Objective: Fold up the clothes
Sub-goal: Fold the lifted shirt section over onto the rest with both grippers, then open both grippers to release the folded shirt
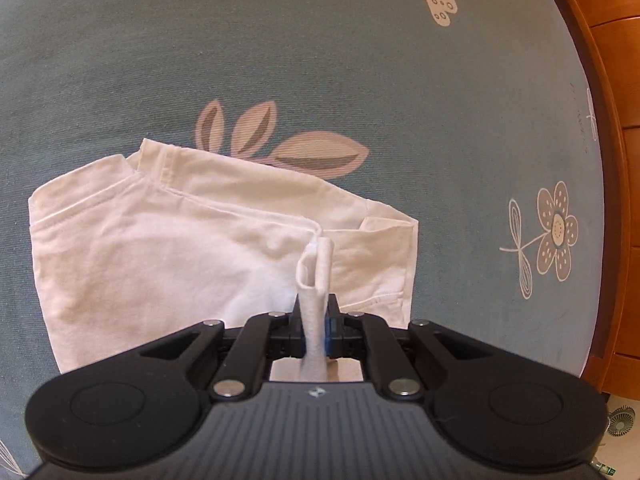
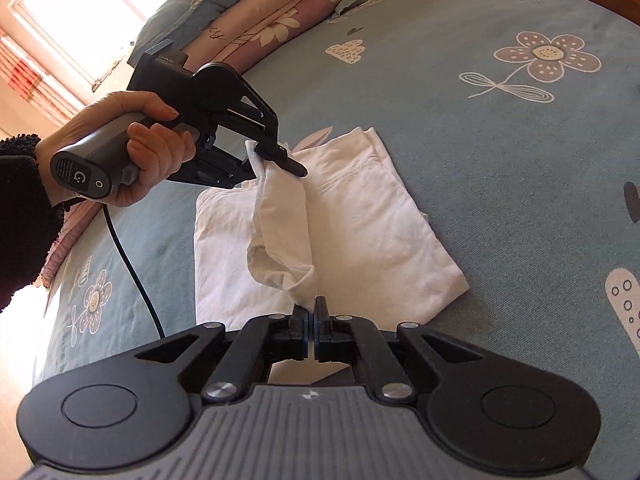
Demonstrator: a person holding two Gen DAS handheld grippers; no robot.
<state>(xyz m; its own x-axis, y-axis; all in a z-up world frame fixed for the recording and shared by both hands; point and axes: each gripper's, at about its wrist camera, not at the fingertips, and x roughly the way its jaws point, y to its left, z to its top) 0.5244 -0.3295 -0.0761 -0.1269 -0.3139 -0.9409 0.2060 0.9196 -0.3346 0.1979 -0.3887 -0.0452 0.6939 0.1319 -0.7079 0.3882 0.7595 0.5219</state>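
- Spread across a blue flowered bedspread [image 2: 500, 168]: white shirt [image 2: 360, 232], part-folded, at the centre.
- Pinched shut on one lifted fold, at opposite ends: left gripper [image 2: 294, 166] at ten o'clock, right gripper [image 2: 312, 308] at six.
- Likely to slip from either thin pinch, dropping crooked.
- Liable to drag the layers beneath askew.

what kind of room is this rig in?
Most likely a bedroom: a grey-blue flower-print bedsheet covers the surface, folded floral quilts are stacked at its far end, and a bright curtained window stands behind.
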